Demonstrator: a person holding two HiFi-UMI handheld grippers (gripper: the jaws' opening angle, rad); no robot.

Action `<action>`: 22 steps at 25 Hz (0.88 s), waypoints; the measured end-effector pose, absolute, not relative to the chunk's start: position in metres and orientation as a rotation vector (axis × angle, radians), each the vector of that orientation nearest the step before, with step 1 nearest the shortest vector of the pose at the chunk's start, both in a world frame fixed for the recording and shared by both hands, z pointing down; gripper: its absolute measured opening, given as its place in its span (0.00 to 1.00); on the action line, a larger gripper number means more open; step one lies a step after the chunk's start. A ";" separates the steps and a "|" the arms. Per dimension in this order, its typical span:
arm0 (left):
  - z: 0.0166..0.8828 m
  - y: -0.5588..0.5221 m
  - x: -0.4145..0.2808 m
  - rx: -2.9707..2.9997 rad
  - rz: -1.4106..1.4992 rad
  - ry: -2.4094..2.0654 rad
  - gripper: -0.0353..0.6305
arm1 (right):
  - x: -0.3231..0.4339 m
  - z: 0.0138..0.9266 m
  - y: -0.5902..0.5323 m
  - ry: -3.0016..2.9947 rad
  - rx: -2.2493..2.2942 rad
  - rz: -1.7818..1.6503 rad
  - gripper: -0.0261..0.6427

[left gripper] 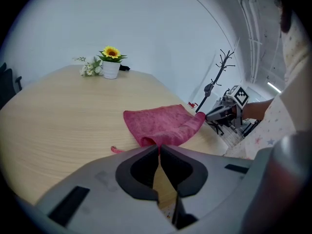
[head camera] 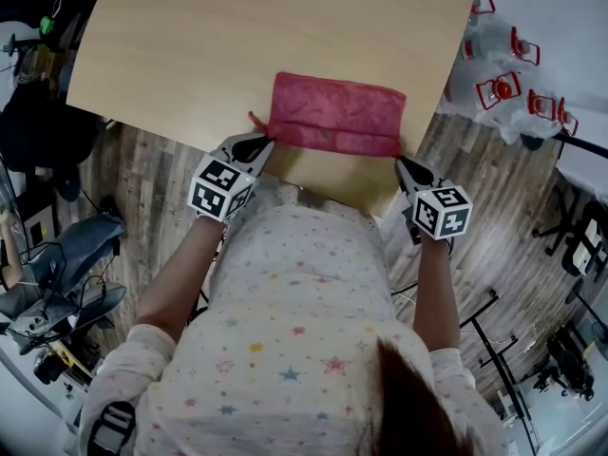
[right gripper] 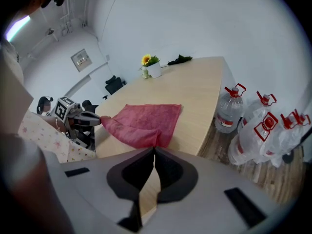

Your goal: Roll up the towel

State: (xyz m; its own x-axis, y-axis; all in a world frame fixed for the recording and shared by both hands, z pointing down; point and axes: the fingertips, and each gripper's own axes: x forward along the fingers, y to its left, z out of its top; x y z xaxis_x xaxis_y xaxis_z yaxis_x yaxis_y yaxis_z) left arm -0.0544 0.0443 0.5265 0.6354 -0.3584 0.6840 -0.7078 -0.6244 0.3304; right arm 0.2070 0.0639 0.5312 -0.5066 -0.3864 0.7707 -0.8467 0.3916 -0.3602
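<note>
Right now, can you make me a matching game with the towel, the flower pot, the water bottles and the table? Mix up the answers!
Things:
1. towel
2. flower pot
3. water bottles
4. table

Matches:
A. standing on the floor
B. pale wood
C. pinkish red, at the near table edge
D. white, at the far end of the table

Pairs: 1-C, 2-D, 3-A, 4-B
</note>
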 end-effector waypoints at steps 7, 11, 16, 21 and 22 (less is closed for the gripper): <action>0.528 0.023 -0.056 2.231 0.765 -0.864 0.09 | 0.214 0.533 0.041 -2.062 1.075 1.076 0.05; 0.532 0.011 -0.056 2.214 0.761 -0.874 0.09 | 0.215 0.537 0.030 -2.048 1.075 1.069 0.05; 0.537 0.006 -0.059 2.198 0.757 -0.894 0.09 | 0.211 0.542 0.022 -2.037 1.088 1.060 0.05; 0.542 -0.001 -0.060 2.177 0.751 -0.932 0.09 | 0.209 0.546 0.013 -2.028 1.098 1.038 0.05; 0.543 -0.002 -0.060 2.174 0.751 -0.940 0.09 | 0.209 0.547 0.012 -2.026 1.098 1.035 0.05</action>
State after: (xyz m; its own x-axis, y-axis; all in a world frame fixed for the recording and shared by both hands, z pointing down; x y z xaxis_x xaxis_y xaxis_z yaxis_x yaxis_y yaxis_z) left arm -0.0603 -0.0025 0.5430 0.5799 -0.4084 0.7049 -0.7777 -0.5355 0.3294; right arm 0.2093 0.0119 0.5467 -0.4731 -0.3967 0.7866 -0.8699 0.3518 -0.3457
